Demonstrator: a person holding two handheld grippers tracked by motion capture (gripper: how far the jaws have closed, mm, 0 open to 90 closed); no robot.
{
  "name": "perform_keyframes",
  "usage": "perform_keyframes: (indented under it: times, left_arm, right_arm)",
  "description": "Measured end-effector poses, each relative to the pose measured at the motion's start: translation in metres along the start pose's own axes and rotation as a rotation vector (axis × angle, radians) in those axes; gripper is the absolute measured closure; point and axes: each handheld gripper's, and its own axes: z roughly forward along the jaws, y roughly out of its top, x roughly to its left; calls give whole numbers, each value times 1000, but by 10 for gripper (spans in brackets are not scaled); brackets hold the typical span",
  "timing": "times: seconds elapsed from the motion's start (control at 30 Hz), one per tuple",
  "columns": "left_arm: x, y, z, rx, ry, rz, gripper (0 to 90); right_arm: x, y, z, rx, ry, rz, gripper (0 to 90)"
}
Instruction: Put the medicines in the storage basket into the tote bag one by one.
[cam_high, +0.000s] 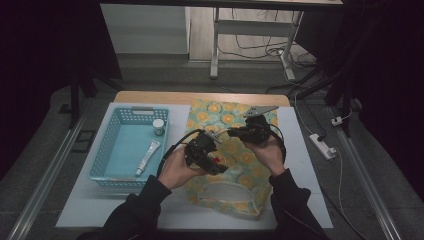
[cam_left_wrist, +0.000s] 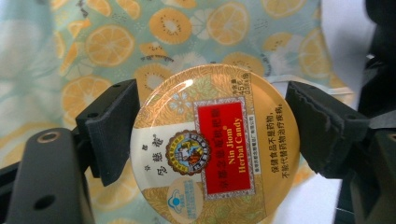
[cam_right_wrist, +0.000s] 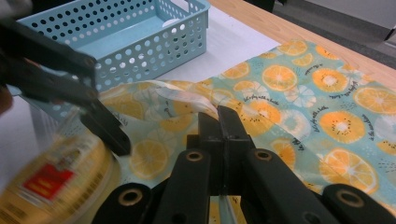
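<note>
A round gold candy tin (cam_left_wrist: 215, 149) with a red label sits between the two pads of my left gripper (cam_left_wrist: 217, 128), which is shut on it. In the high view the left gripper (cam_high: 202, 152) holds the tin (cam_high: 216, 161) above a fabric bag (cam_high: 240, 170) printed with orange slices. My right gripper (cam_right_wrist: 219, 119) has its jaws pressed together on the bag's raised rim (cam_right_wrist: 187, 98). The right gripper (cam_high: 235, 132) hangs just right of the left one. In the right gripper view the tin (cam_right_wrist: 51, 182) is blurred at lower left.
A light blue perforated basket (cam_high: 107, 150) stands at the left on a white mat (cam_high: 310, 165). In it lie a small white jar (cam_high: 158, 126) and a white tube (cam_high: 148, 156). The basket's wall (cam_right_wrist: 140, 56) is close beyond the bag. Cables and a power strip (cam_high: 322, 145) lie on the floor at the right.
</note>
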Motion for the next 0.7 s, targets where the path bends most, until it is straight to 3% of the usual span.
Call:
perform_keyframes:
  times: [0.33,0.7]
  left_arm:
    - [6,7,28,19,28,-9,213]
    - [20,9,43,15,78,-24,213]
  right_arm:
    - [2,0,2,1,0,3,898]
    - [1,-2,6,7,-6,0,899]
